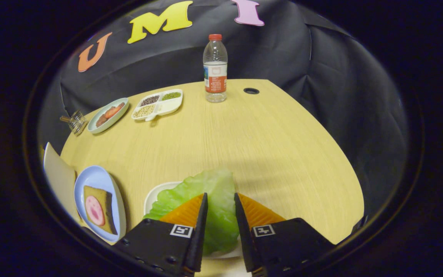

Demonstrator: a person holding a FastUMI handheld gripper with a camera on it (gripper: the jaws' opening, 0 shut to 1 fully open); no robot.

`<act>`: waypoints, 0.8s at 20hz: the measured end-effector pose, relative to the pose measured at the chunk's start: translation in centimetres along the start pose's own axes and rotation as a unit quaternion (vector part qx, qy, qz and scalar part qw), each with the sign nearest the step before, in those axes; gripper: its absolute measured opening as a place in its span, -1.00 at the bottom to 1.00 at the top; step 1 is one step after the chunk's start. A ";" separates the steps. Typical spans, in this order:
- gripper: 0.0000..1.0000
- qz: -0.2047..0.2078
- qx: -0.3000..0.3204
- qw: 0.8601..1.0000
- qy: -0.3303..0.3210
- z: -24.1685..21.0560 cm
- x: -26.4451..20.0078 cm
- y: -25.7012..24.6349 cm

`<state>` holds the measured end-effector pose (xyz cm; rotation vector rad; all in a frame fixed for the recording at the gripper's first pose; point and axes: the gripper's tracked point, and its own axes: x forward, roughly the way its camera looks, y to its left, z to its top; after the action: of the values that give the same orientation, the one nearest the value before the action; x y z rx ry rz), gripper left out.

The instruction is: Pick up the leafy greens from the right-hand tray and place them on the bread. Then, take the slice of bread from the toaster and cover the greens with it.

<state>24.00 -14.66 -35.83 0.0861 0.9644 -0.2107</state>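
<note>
Gripper view gives you one leaf of leafy greens on a white tray, lying between your gripper fingers, which stand slightly apart at either side of it; whether they press it, you cannot tell. Left of them sits one bread slice on a blue plate. Beyond: one water bottle, one divided dish, one oval plate
</note>
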 end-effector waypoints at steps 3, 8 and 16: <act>-0.16 0.005 -0.003 1.000 -0.007 0.2 -0.2 0.5; -0.16 0.018 -0.006 1.000 0.009 -0.2 0.3 1.6; -0.99 -0.001 -0.028 1.000 0.012 -0.1 -0.4 1.5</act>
<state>24.02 -13.10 -35.63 0.0366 0.9933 -0.1854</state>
